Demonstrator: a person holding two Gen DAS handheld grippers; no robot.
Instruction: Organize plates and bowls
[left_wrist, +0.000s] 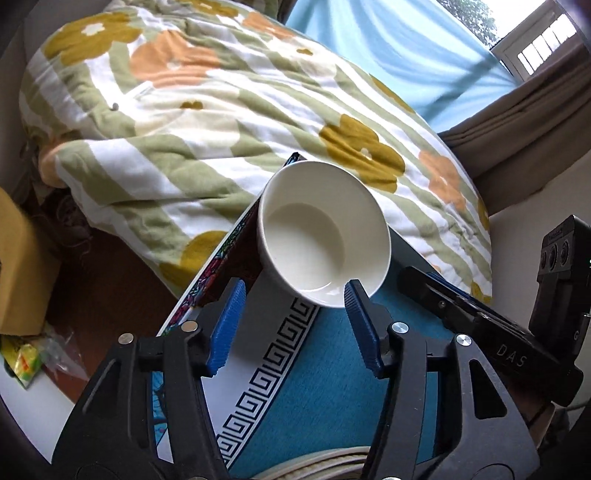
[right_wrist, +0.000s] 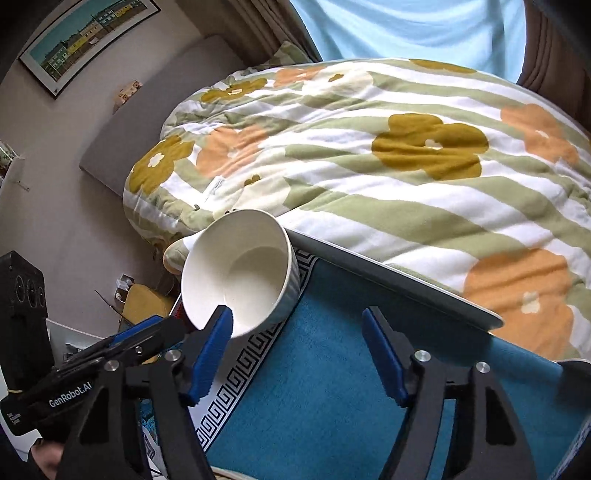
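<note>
Bowl (left_wrist: 325, 236) first, from the left wrist view: a white, empty bowl sits on the bench (left_wrist: 332, 387), on its blue mat near the far edge, where the bench meets the flowered quilt (left_wrist: 221, 122) on the bed. It lies straight ahead of the left gripper (left_wrist: 291, 328) and a little to its right side. The near rim comes down to the tip of the right finger, while the left finger stands clear of the bowl wall. The jaws are partly open with nothing pressed between the blue pads; whether the right pad touches the rim I cannot tell. The right gripper (left_wrist: 480, 317) shows as a black body coming in from the right, near the bowl. At the bottom edge the rim of a plate (left_wrist: 317, 463) peeks out, close under this gripper.

From the right wrist view, the same bowl (right_wrist: 240, 277) lies ahead and to the left of the right gripper (right_wrist: 299, 350). Its left finger overlaps the near rim; its right finger is well apart from the bowl over bare blue mat. These jaws are also partly open and grip nothing. The left gripper (right_wrist: 122, 350) sits just left of it, its tips at the bowl's rim.

Being round, the bowl has no long axis to align with. By my judgement it sits nearer the centre of the left gripper's jaws, so the left hand is better placed for a rim grasp.
</note>
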